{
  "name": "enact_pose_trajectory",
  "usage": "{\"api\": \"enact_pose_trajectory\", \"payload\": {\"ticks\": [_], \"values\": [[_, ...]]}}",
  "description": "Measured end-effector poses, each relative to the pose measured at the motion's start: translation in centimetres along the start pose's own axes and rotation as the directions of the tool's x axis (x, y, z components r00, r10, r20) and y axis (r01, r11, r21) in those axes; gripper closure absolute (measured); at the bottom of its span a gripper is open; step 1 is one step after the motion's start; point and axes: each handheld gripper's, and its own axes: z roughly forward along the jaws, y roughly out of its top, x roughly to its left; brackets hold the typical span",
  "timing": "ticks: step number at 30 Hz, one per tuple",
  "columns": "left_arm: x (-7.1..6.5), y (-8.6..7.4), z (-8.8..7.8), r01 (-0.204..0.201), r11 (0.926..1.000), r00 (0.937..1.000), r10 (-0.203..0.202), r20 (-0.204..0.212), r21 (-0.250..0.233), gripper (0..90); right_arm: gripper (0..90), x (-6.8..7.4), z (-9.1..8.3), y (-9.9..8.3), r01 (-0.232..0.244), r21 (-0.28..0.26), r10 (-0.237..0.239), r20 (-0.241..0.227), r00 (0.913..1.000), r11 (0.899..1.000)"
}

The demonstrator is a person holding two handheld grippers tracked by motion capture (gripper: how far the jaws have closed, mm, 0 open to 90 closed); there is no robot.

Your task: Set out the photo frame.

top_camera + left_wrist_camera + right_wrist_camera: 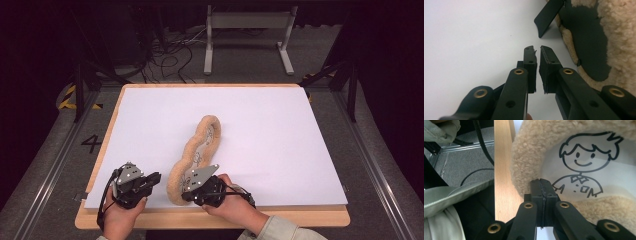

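Note:
A long tan fleece-rimmed cushion (200, 145) with a pale lining and a cartoon boy print (584, 160) lies slantwise on the white table top (150, 115), its near end by the front edge. My right gripper (185, 195) sits at that near end. Its jaws are shut, tips (541, 181) pressed against the inner side of the fleece rim (529, 152), with nothing visible between them. My left gripper (157, 176) rests low to the cushion's left, pointing at it. A narrow gap separates its jaws (537, 48), which are empty and short of the fleece (621, 37).
The table's wooden front edge (200, 217) runs just behind both hands. A sleeve (449, 197) and cable (481, 142) hang off the edge. Beyond the table stand a white metal frame (247, 35) and loose cables (170, 55) on the floor.

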Motion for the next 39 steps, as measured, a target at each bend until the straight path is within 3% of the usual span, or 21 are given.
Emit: {"api": "enact_pose_trajectory", "payload": {"ticks": [6,12,14,15,18,20,27,30,34,35,36,38,39], "values": [[-0.3,-0.4,-1.6,0.019,0.9982,0.9997,-0.018,0.015,-0.056,81.5,90.0,-0.8,-0.7,-0.6,-0.021,-0.008,0.022,0.022,0.9995,1.0],[-1.3,-0.3,-3.2,0.052,0.9871,0.9939,-0.036,0.105,-0.152,69.1,90.0,-3.0,-2.9,-1.6,-0.072,-0.038,0.075,0.09,0.9931,0.997],[-2.2,-0.1,-3.6,0.027,0.9861,0.9969,-0.015,0.078,-0.164,61.3,90.0,-3.6,-3.8,-1.9,-0.091,-0.052,0.097,0.116,0.9885,0.994],[-2.9,0.0,-3.6,0.009,0.9865,0.9967,0.005,0.081,-0.163,59.6,90.0,-4.0,-4.1,-2.0,-0.101,-0.058,0.107,0.126,0.9862,0.993],[-3.7,0.1,-3.6,0.008,0.9867,0.9941,0.01,0.108,-0.162,55.4,90.0,-4.8,-4.9,-2.4,-0.123,-0.073,0.133,0.15,0.9797,0.99],[-4.3,0.2,-3.2,0.008,0.9899,0.9919,0.01,0.127,-0.141,51.7,90.0,-5.6,-5.5,-2.8,-0.139,-0.082,0.152,0.172,0.9733,0.987],[-4.9,0.3,-1.4,-0.005,0.9983,0.991,0.013,0.134,-0.058,42.8,90.0,-6.9,-6.3,-3.7,-0.182,-0.098,0.198,0.198,0.96,0.978],[-5.2,0.2,-0.6,-0.011,0.9996,0.99,0.014,0.14,-0.024,42.3,90.0,-7.2,-6.4,-3.8,-0.193,-0.102,0.21,0.198,0.9573,0.976],[-5.5,0.0,0.9,-0.012,0.9996,0.9914,0.008,0.131,0.024,45.0,90.0,-7.4,-6.3,-4.0,-0.205,-0.098,0.221,0.2,0.9547,0.974],[-5.4,0.0,1.0,-0.008,0.9995,0.9905,0.003,0.138,0.03,47.3,90.0,-7.4,-6.3,-4.1,-0.204,-0.098,0.22,0.2,0.9548,0.974],[-5.3,0.0,1.1,0.019,0.9989,0.9857,-0.026,0.167,0.042,49.9,90.0,-7.4,-6.3,-4.1,-0.206,-0.097,0.221,0.2,0.9544,0.974],[-5.3,0.0,1.1,0.027,0.9987,0.9815,-0.035,0.189,0.044,56.4,90.0,-7.5,-6.3,-4.1,-0.208,-0.099,0.225,0.199,0.9538,0.973],[-5.3,0.1,1.1,0.011,0.9991,0.9844,-0.018,0.175,0.04,59.2,90.0,-7.5,-6.4,-4.1,-0.21,-0.101,0.227,0.201,0.953,0.972]]}}
